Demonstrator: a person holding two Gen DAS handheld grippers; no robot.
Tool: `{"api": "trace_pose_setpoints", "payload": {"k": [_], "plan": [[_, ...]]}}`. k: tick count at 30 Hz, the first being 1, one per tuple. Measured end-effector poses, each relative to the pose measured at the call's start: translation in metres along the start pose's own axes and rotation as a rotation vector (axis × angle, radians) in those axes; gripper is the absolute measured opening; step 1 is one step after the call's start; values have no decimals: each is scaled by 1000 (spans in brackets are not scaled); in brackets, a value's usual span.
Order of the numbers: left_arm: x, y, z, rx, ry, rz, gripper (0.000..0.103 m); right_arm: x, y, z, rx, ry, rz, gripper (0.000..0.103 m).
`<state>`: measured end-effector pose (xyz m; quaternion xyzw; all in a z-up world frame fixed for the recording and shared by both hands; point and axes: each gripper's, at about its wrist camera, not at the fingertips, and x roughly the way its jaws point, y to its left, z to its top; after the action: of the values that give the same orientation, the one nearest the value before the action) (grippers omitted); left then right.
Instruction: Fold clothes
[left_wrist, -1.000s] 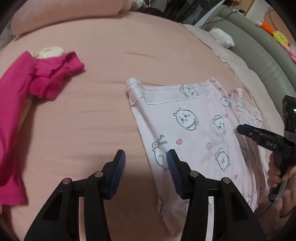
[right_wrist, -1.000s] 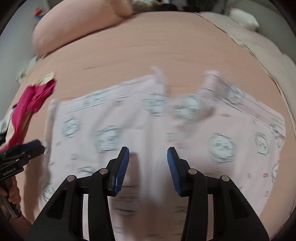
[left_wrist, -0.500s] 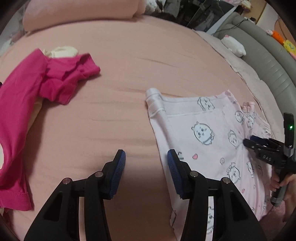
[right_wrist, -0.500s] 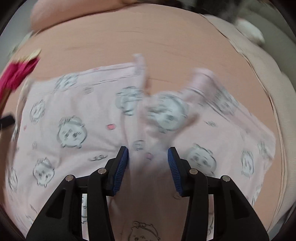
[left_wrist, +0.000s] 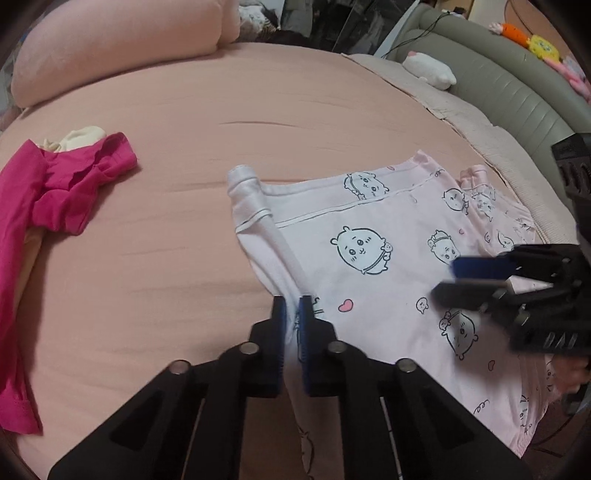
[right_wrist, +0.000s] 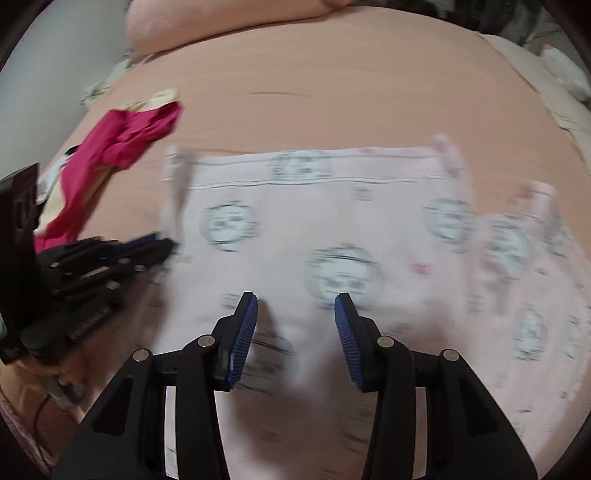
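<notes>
At nine o'clock in your left wrist view a crumpled magenta cotton top (left_wrist: 55, 206) lies on the peach-pink bed sheet (left_wrist: 177, 258), with a cream cloth (left_wrist: 79, 138) tucked under its far end at ten o'clock. Well apart from it, spreading from the centre to three o'clock, lies the pale pink garment printed with cartoon bear faces and small hearts (left_wrist: 388, 258). It lies flat, its long axis running from the near edge toward the headboard side, its hemmed band with dark piping across the twelve o'clock end.

Your left gripper (left_wrist: 291, 314) has just closed, and its blue pads now pinch a raised fold on that garment's left edge, at about six o'clock.

At three o'clock your right gripper (left_wrist: 476, 280) hovers over the garment; its body carries pale lettering too blurred to read. In its own view your right gripper (right_wrist: 295, 314) stands about half open above the print, its pads gripping nothing.

At one o'clock a white plush toy (left_wrist: 430, 70) rests against the grey padded headboard (left_wrist: 517, 99).
</notes>
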<state>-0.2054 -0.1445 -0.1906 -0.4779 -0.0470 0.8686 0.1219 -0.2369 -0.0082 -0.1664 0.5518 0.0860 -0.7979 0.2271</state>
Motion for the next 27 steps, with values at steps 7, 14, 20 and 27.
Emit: {"api": "trace_pose_setpoints", "payload": {"k": [7,14,20,27], "plan": [[1,6,0,57,70,83,3,7,-29,-11,31,-10,-195,41],[-8,36,12,-63,47,99,4,-5,-61,-6,62,-15,-199,45],[9,17,28,5,98,145,4,-24,-104,23,124,-120,-231,50],[10,41,34,-100,72,50,5,20,-127,53,122,-17,-143,59]]}}
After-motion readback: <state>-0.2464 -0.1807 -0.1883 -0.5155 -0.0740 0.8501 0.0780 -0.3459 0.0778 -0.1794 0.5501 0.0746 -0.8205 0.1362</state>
